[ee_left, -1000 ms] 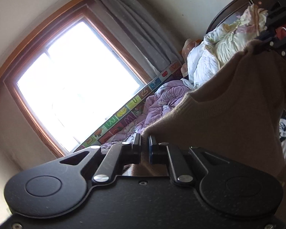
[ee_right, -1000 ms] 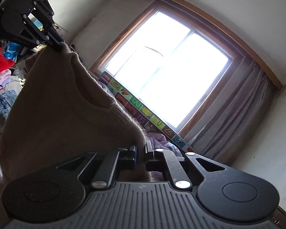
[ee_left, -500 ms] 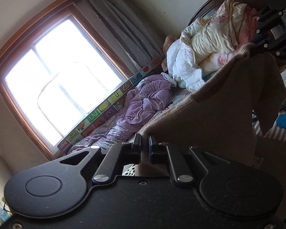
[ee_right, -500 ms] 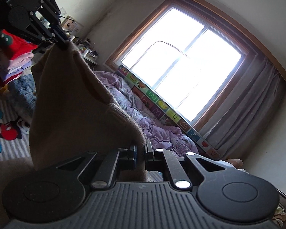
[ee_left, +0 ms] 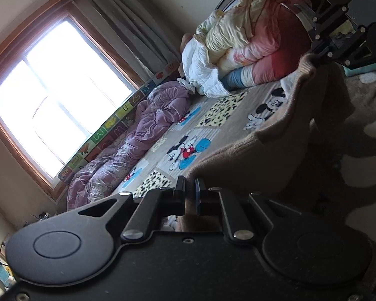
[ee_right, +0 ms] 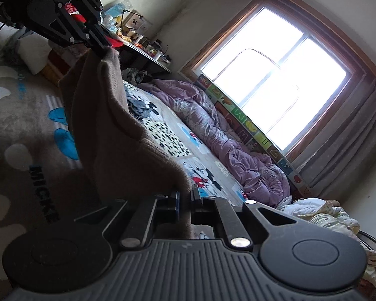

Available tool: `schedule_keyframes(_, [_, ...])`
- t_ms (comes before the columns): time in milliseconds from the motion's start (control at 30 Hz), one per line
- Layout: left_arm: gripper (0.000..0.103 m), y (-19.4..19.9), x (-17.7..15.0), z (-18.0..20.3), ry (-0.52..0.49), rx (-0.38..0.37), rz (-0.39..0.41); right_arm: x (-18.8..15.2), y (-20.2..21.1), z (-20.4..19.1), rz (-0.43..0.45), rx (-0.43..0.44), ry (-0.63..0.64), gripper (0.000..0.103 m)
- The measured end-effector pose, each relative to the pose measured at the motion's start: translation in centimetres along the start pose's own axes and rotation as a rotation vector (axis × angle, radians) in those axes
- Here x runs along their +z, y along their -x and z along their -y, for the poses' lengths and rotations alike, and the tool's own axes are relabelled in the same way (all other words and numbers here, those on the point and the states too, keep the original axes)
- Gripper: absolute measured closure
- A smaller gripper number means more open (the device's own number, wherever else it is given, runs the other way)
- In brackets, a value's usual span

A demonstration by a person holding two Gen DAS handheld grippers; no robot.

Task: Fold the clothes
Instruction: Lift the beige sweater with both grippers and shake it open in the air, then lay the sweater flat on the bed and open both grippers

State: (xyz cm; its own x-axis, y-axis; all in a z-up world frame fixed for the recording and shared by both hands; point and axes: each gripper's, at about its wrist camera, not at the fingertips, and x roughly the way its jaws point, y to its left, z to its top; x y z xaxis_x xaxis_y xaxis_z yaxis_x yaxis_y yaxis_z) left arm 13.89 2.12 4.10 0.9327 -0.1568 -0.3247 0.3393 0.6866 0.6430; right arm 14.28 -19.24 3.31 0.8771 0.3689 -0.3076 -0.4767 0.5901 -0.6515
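A tan knitted sweater [ee_left: 275, 155] is hanging in the air above the bed [ee_left: 213, 115], stretched between the two grippers so that its top edge is running in a sagging line from one to the other while the rest is draping down toward the patterned blanket [ee_right: 15, 125] below. The left gripper [ee_left: 190, 190] is pinching one end of that edge with its fingers drawn together on the knit, and the right gripper [ee_right: 185, 200] is clamping the other end the same way; each one is showing up in the other's view, gripping its corner of the cloth.

As for progress, the sweater is hanging open and unfolded, so every fold on this piece is, in my judgement, lying ahead; it is waiting to be spread flat on the cartoon-print sheet and then doubled over. Whether other clothes are already folded cannot be told from here.

Farther out, a purple quilt [ee_left: 137, 135] is lying bunched along the window side of the bed, a heap of pale bedding [ee_left: 238, 45] is piling up at the headboard, and the window [ee_right: 275, 75] is glaring bright.
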Motion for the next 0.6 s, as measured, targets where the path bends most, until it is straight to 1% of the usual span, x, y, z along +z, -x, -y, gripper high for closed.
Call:
schedule_keyframes(267, [0.096, 3.7, -4.0, 6.5, -0.042, -0.064, -0.059, -2.9, 3.8, -7.3, -0.051, 0.072, 0.065, 0.095])
schedule_keyframes(367, [0.096, 4.8, -5.2, 9.4, -0.095, -0.075, -0.075, -4.1, 4.4, -9.9, -0.091, 0.108, 0.093, 0.095])
schedule_keyframes(600, [0.097, 5.0, -8.1, 15.0, -0.208, -0.119, -0.137, -6.9, 5.5, -16.5, -0.204, 0.203, 0.172, 0.094])
